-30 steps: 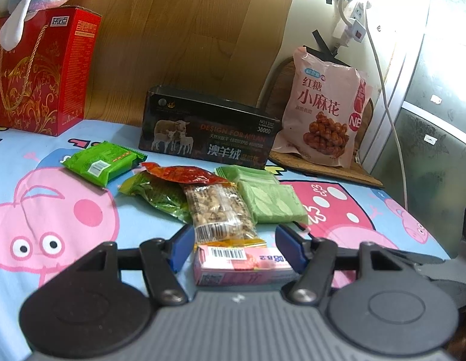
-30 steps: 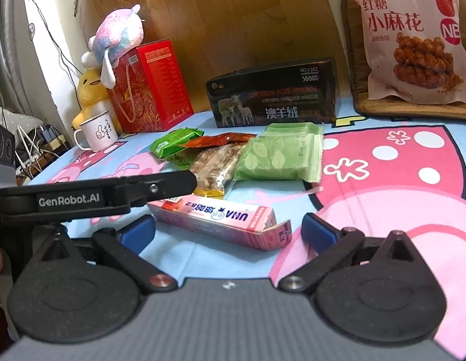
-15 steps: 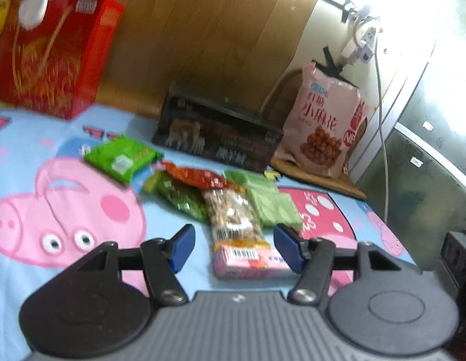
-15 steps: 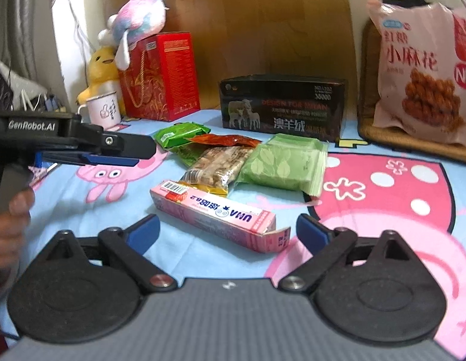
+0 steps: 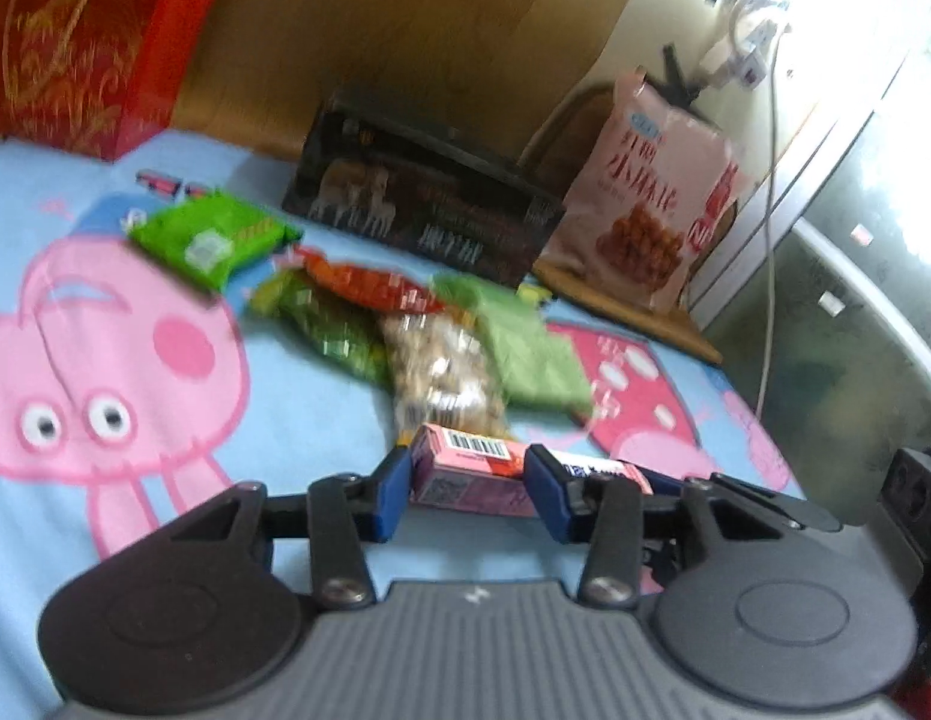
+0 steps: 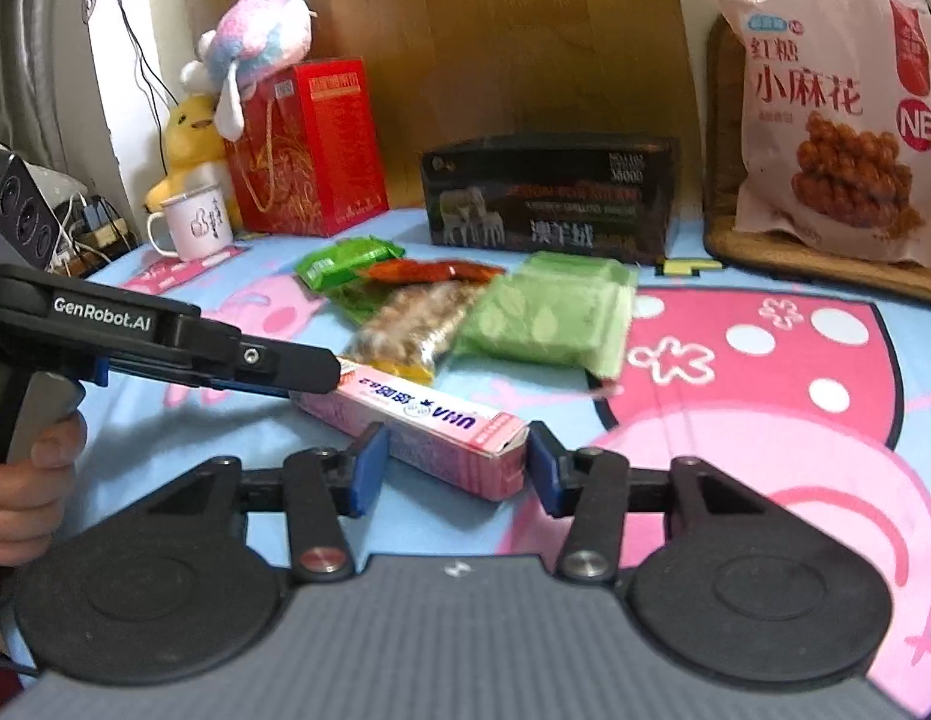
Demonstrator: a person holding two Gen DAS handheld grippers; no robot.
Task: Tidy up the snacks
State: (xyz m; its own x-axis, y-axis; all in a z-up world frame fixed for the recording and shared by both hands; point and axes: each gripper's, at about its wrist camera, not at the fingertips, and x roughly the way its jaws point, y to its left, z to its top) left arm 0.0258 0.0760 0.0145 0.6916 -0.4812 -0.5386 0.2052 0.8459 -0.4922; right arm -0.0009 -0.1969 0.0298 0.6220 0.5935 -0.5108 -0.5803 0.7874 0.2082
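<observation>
We close left hand-held gripper (image 5: 465, 489) and right hand-held gripper (image 6: 447, 465) on pink box (image 6: 417, 423); uneven squeeze may crush open flap.

We hold our left gripper (image 5: 468, 489) and our right gripper (image 6: 450, 468) low and tilted downward; both jaws are closing, each on one end of the pink box (image 6: 417, 420).

two plush toys (image 6: 255, 30), one mug (image 6: 192, 225), three boxes (image 6: 549, 192), six snack packets (image 6: 555, 312).
</observation>
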